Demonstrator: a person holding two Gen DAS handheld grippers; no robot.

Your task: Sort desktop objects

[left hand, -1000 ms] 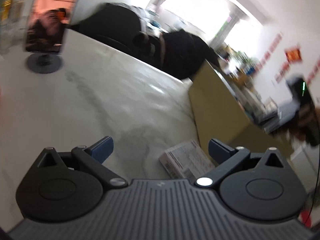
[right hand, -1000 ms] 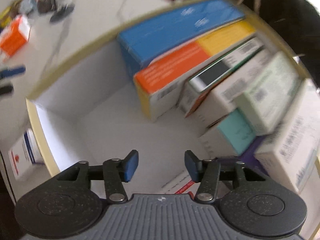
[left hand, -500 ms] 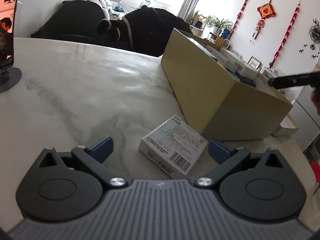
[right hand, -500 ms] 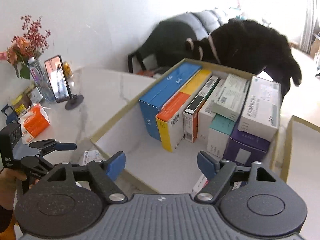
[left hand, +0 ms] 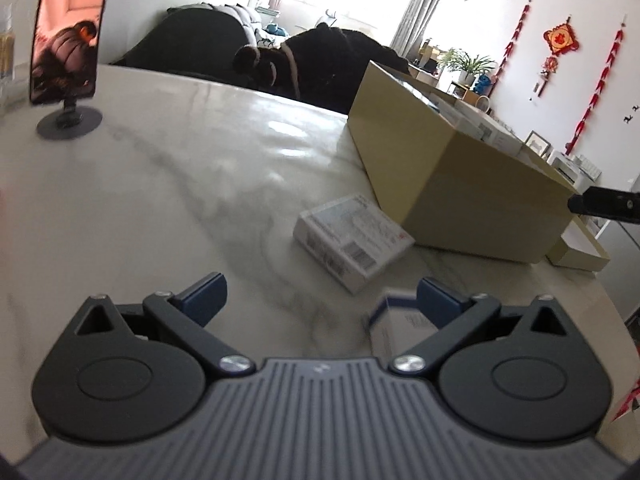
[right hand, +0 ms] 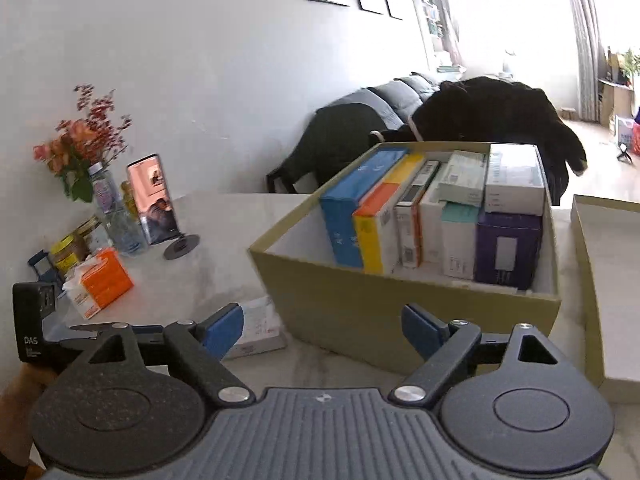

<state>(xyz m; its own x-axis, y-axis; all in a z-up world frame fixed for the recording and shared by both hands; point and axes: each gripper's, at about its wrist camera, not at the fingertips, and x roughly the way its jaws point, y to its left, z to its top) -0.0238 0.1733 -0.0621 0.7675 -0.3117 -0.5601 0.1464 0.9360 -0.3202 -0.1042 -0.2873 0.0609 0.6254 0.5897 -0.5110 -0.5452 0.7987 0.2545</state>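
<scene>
- Left wrist view: your left tongs [left hand: 322,300] stand wide with nothing between the blue pads, hovering over the marbled table [left hand: 168,184].
- Ahead of them and a little to the right lies a flat white medicine box [left hand: 352,236], its top face printed with fine text, a barcode and a red mark at one corner. It rests on the table just beside the tan cardboard box [left hand: 456,184]; whether the two touch you cannot tell.
- A second small white carton [left hand: 394,330] with a dark blue edge sits right at the right pad, blurred and partly hidden by it.
- Far ahead to the left, a phone on a round stand [left hand: 66,64] stands upright.
- Right wrist view: your right tongs [right hand: 322,330] are opening, already wide, and nothing lies between the pads.
- Straight ahead of them the tan cardboard box holds upright packages in a row: blue, orange-and-yellow, white, teal, purple.
- Behind the left pad the white medicine box lies flat beside the cardboard box.
- Further left sits an orange pack [right hand: 102,284] on the table, and your left tongs show at the left edge.
</scene>
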